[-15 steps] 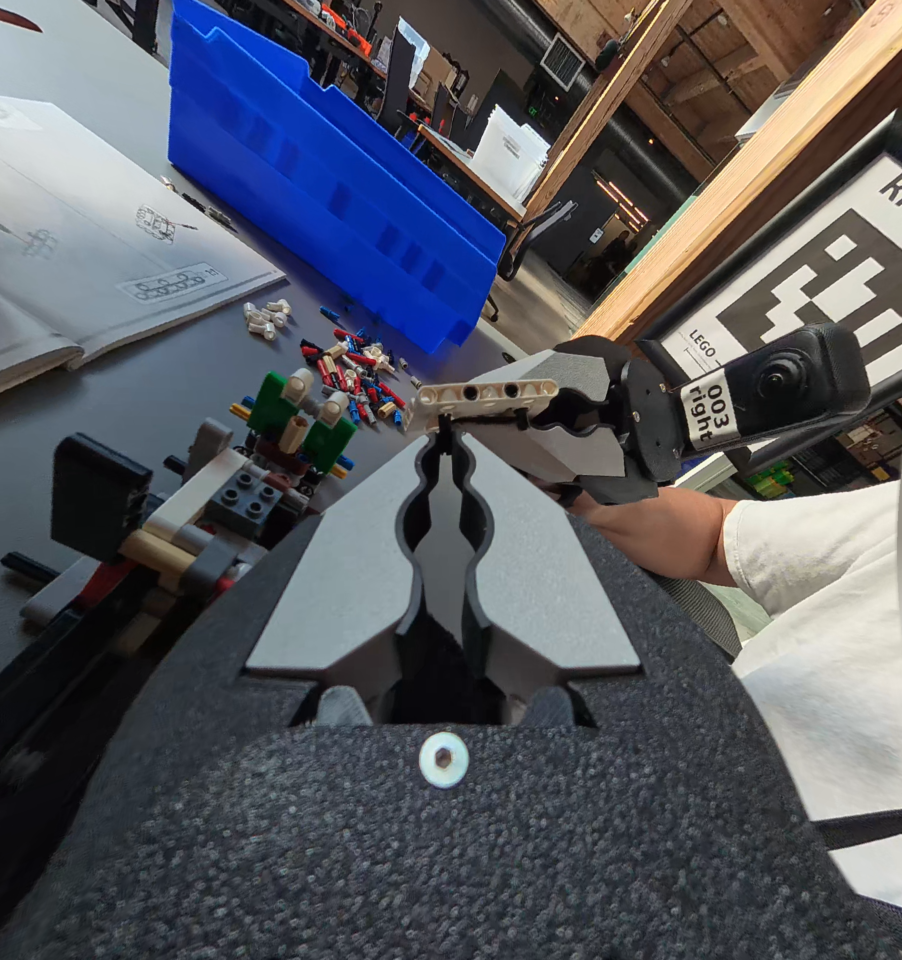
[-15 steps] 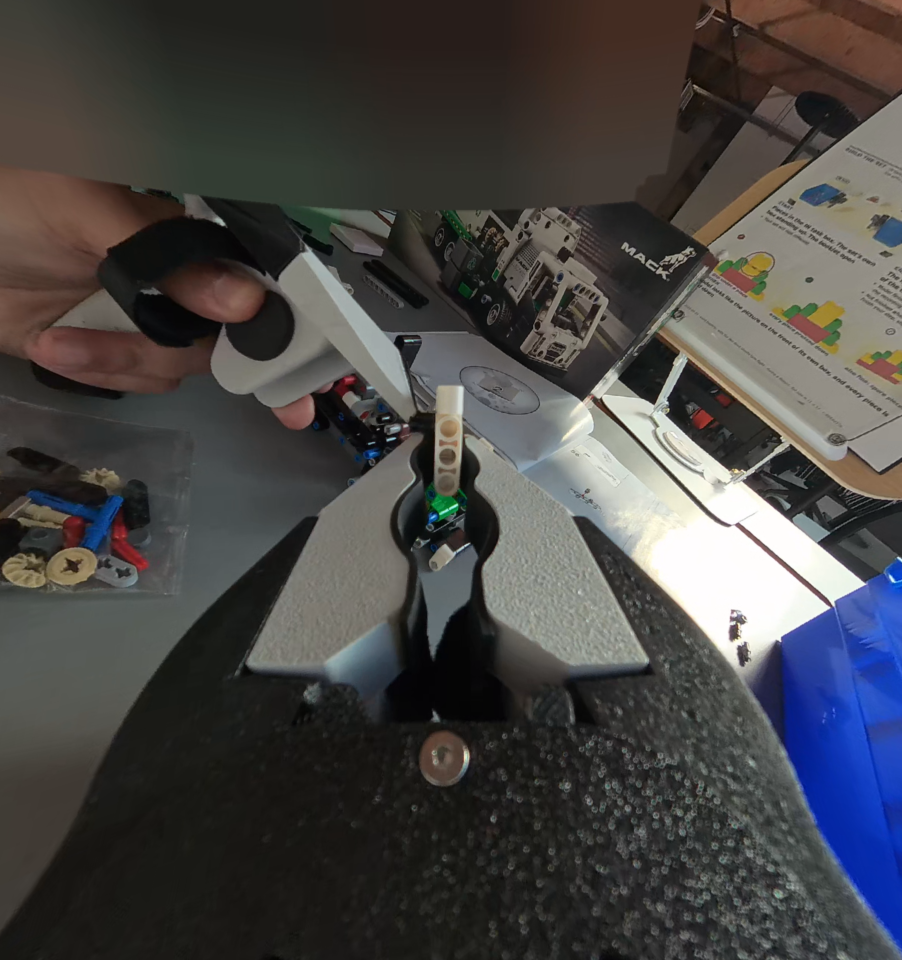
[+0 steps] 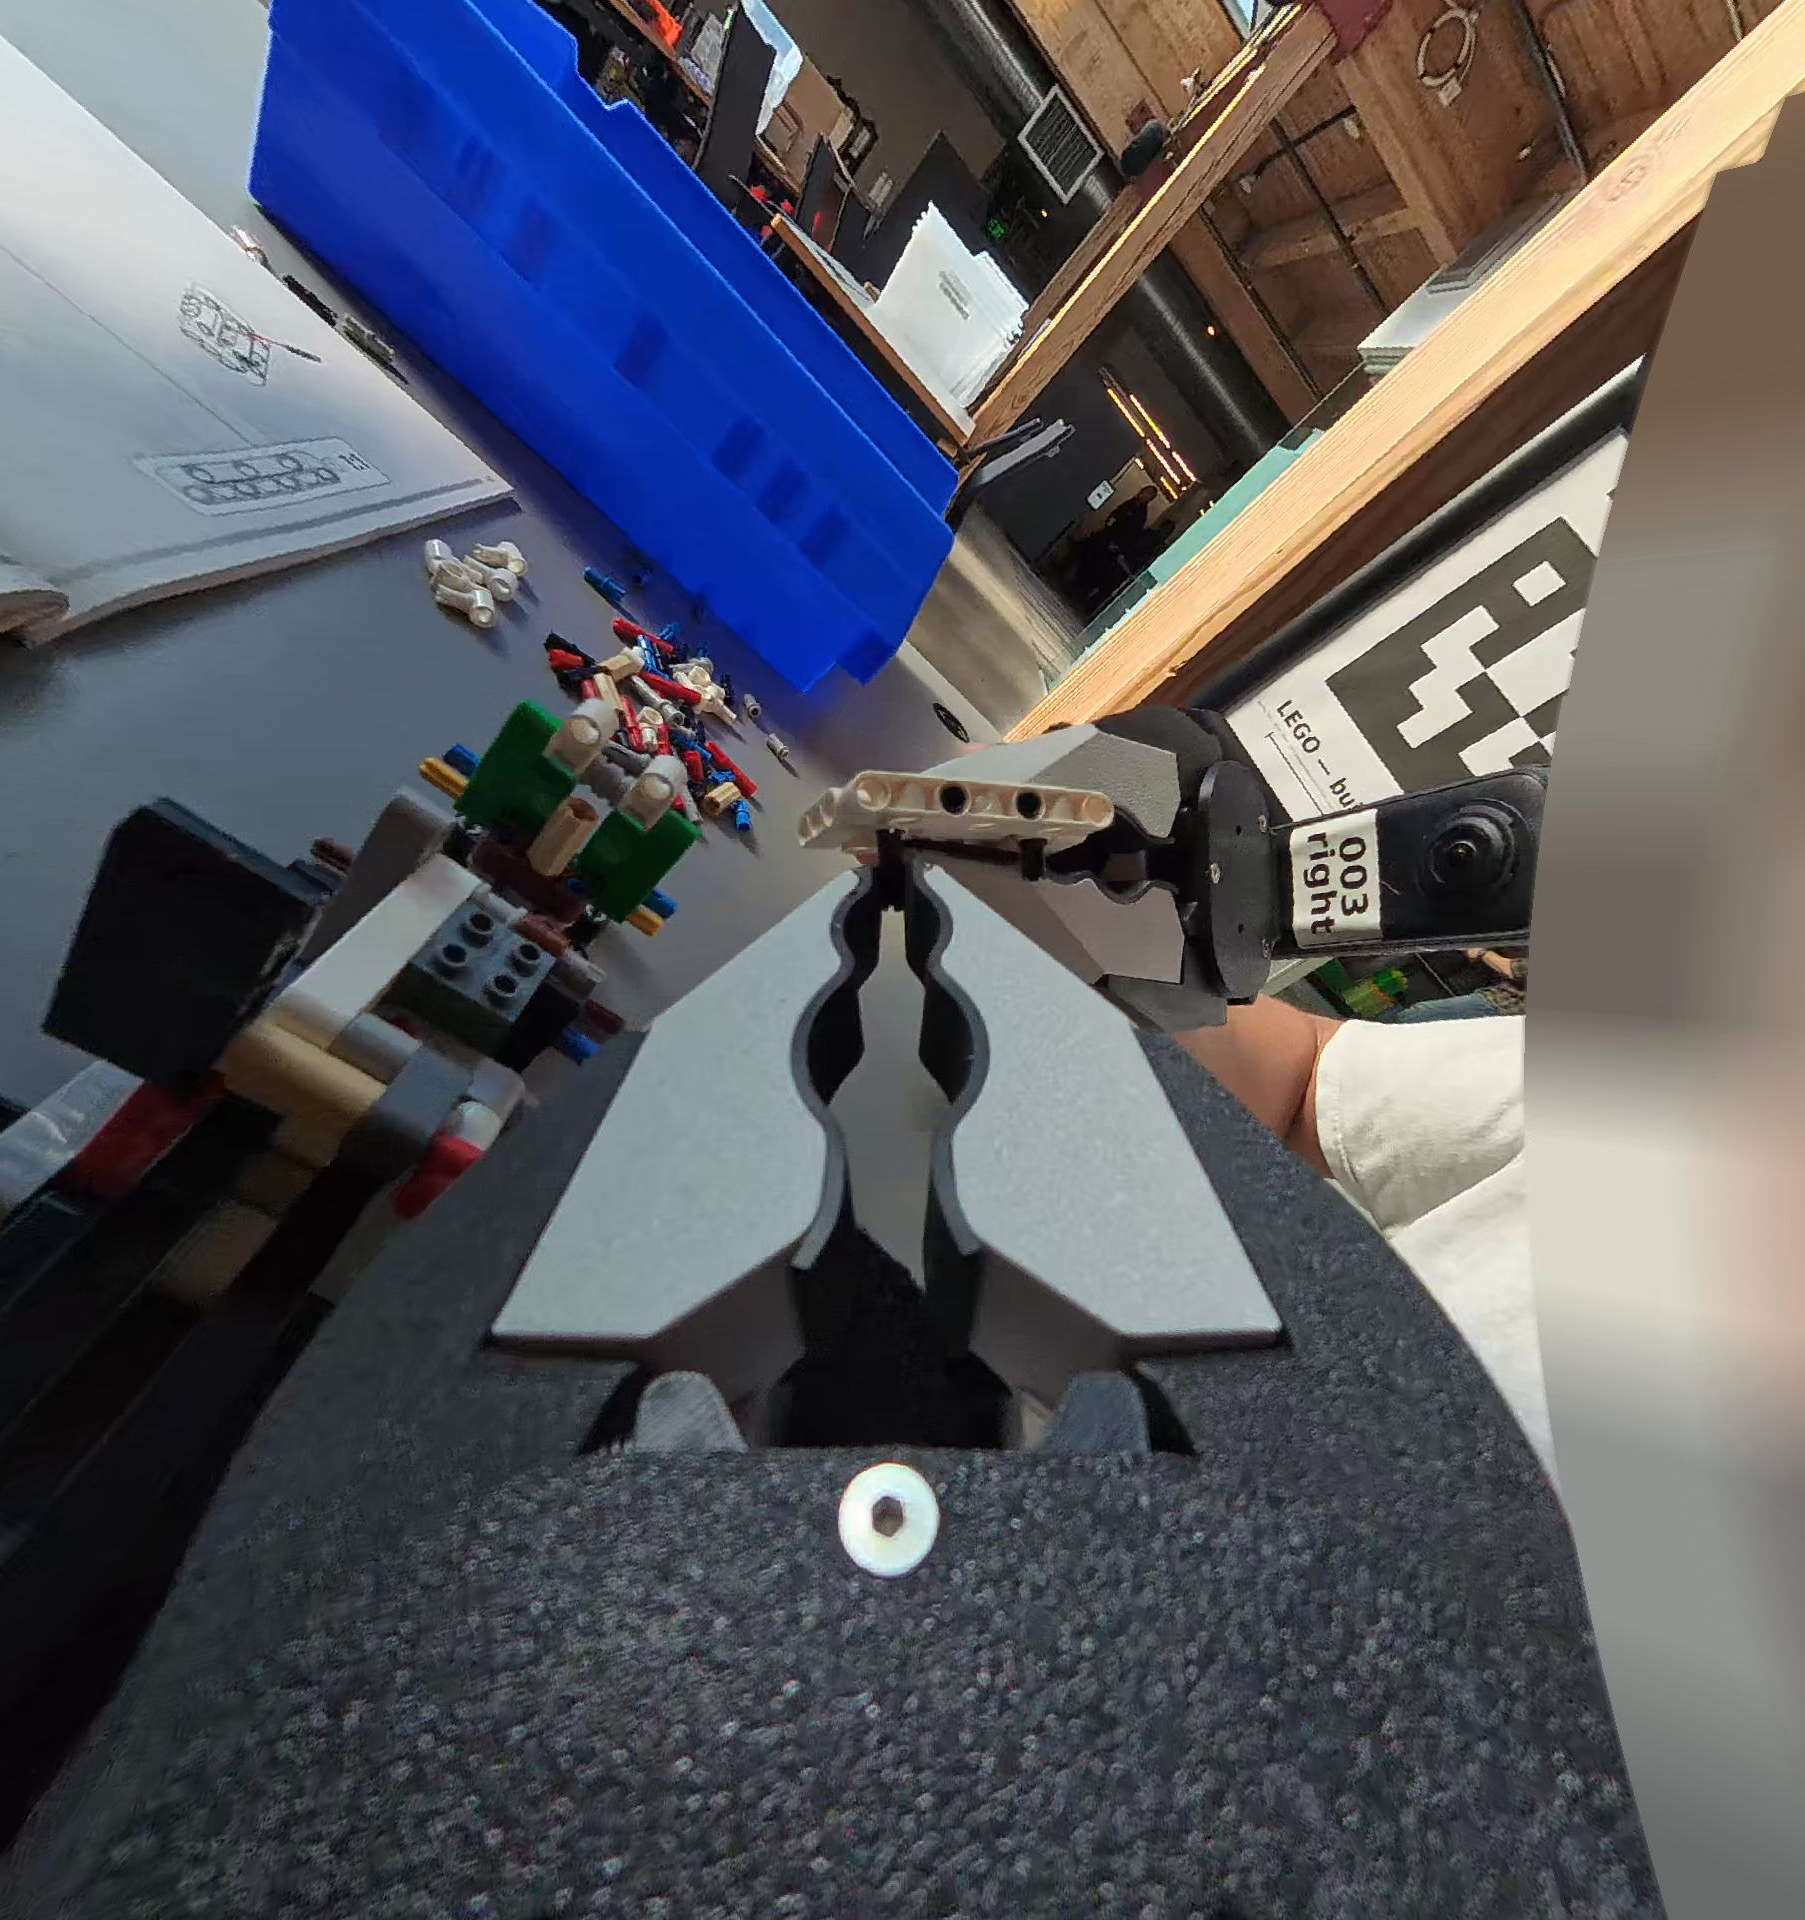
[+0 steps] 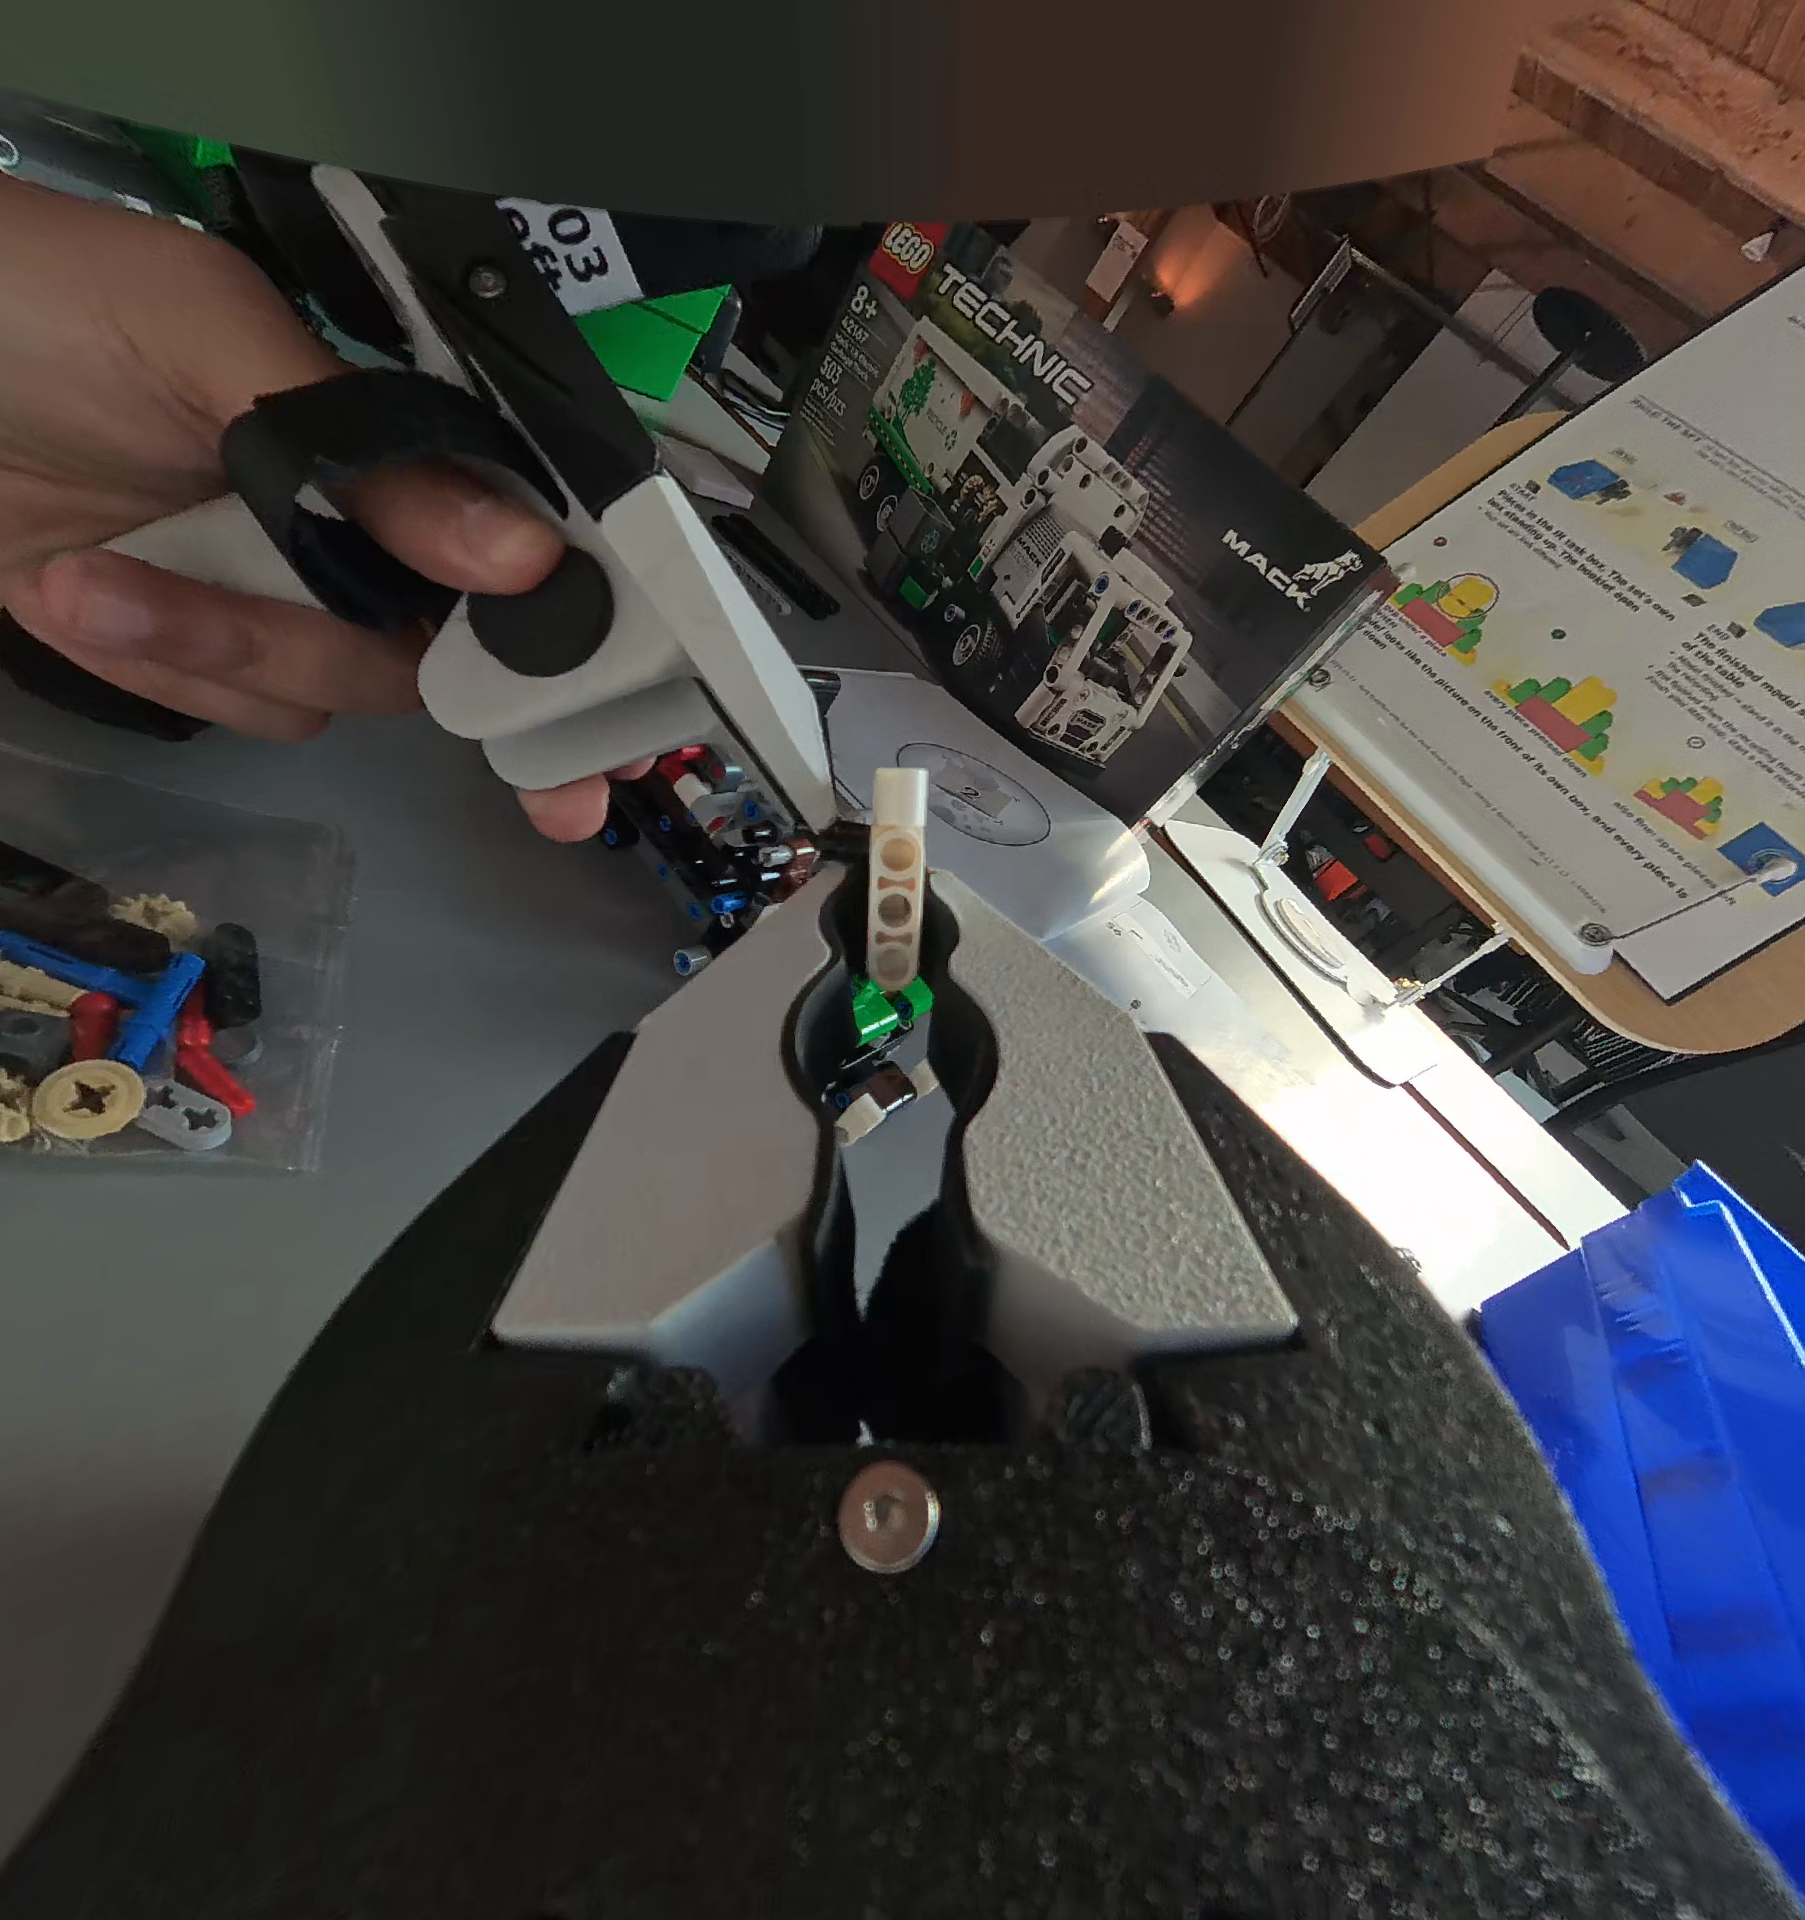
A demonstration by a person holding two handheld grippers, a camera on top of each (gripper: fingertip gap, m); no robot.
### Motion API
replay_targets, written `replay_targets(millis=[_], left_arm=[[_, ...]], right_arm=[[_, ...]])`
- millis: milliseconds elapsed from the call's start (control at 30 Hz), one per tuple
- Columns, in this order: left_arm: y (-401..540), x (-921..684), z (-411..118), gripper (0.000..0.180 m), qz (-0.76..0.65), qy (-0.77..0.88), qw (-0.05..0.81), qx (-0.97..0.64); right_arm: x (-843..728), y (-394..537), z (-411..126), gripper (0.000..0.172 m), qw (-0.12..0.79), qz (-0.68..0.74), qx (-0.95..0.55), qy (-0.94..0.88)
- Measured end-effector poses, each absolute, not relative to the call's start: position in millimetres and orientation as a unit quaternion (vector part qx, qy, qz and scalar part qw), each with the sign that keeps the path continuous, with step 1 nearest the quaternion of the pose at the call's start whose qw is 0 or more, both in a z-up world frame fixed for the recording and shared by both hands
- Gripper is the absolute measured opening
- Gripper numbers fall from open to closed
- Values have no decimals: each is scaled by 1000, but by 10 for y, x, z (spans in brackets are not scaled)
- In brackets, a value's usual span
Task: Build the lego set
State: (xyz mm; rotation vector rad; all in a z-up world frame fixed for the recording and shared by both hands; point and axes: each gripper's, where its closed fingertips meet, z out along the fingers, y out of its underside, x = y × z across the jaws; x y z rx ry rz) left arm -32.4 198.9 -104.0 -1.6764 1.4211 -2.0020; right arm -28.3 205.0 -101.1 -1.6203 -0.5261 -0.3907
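My left gripper [image 3: 890, 883] is shut on a small black pin [image 3: 887, 862], whose far end meets the underside of a white beam with holes [image 3: 960, 802]. My right gripper [image 4: 896, 904] is shut on that beam [image 4: 898, 873], which stands up out of its fingertips. A second black pin [image 3: 1033, 857] sticks out of the beam's underside. In the left wrist view the right gripper [image 3: 1074, 831] comes in from the right. In the right wrist view the left gripper [image 4: 825, 821] comes in from the upper left, with the pin [image 4: 844, 831] at the beam's side.
A partly built brick model [image 3: 441, 935] stands at the left, with a pile of small parts [image 3: 659, 707] behind it. An open booklet [image 3: 150, 416] and a blue bin [image 3: 607, 343] lie farther back. A bag of parts [image 4: 98, 1018], a set box [image 4: 1064, 520] and a sheet stand [image 4: 1656, 675] show in the right wrist view.
Both grippers stay shut on their pieces, and the pin stays at the beam. Only small shifts of the views show.
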Motion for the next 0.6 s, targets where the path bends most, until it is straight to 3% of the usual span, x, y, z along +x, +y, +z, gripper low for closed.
replay_targets(millis=[333,467,600], left_arm=[[1964,-337,-966,2,-714,428,16,-553],[1968,-327,-960,2,-690,462,64,-553],[1972,-318,-999,2,-661,486,101,-563]], right_arm=[[-224,2003,-949,5,661,-134,-705,-219],[-208,1997,-938,5,668,-65,-716,-193],[-206,2005,-964,5,661,-90,-717,-203]])
